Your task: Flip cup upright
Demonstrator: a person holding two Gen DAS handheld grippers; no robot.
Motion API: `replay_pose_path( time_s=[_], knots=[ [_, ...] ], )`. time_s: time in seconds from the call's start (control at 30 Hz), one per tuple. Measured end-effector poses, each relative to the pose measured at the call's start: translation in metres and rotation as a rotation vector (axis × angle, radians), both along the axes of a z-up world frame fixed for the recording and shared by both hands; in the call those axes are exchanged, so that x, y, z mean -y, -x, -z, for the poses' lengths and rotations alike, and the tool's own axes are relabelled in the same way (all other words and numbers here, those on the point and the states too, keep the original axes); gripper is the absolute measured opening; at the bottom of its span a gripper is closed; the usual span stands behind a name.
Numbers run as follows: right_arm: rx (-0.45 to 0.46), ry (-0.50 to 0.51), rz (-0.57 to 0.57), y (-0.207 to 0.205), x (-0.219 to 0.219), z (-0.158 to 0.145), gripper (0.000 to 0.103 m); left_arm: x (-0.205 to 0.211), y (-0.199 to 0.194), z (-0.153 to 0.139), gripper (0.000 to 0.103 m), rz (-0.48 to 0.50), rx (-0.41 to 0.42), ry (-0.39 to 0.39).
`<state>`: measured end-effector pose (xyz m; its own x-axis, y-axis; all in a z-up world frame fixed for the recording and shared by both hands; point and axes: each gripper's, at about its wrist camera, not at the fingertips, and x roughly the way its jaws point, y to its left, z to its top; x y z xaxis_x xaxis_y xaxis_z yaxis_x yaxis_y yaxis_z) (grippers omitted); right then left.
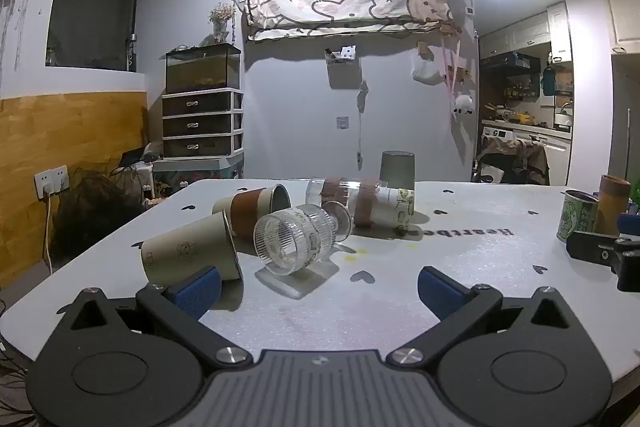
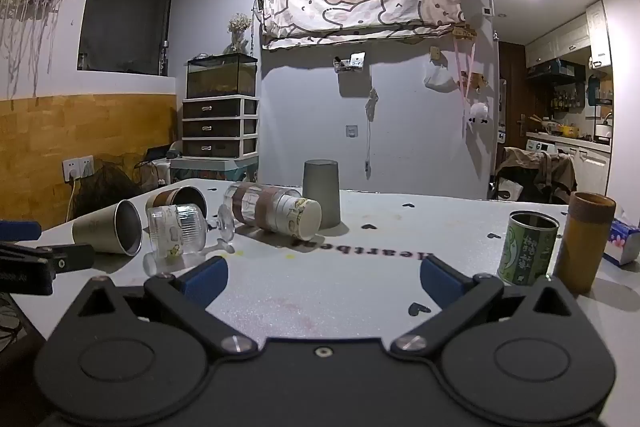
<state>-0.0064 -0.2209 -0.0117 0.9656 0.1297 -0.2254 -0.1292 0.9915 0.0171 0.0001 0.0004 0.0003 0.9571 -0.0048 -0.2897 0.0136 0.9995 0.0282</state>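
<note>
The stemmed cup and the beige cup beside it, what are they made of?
Stemmed cup: clear ribbed glass or plastic; you see the table through it. Beige cup: probably metal with matte coating; the right view shows a shiny grey inside.

The left gripper (image 1: pixel 319 290) sits low and level, its jaws spread wide, blue pads (image 1: pixel 199 289) well apart with nothing between them. The right gripper (image 2: pixel 324 279) is level beside it, jaws equally wide, pads (image 2: pixel 440 280) bare. Each gripper's black tip shows at the edge of the other's view.
</note>
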Motion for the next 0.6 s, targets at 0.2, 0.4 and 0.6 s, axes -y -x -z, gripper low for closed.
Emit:
replay_pose_path(
  time_s=[0.2, 0.4, 0.6],
  knots=[
    [0.005, 0.007, 0.001, 0.0007, -0.0008, 0.0001, 0.103, 0.0001, -0.0003, 0.0003, 0.103, -0.002, 0.001, 0.0],
    [0.005, 0.008, 0.001, 0.0013, -0.0013, 0.0003, 0.103, -0.0001, -0.0001, 0.0002, 0.103, -0.001, 0.002, 0.001],
    [0.004, 0.006, 0.0, 0.0016, -0.0013, 0.0007, 0.103, -0.0002, -0.0001, 0.0001, 0.103, -0.001, 0.001, 0.002]
  ],
)
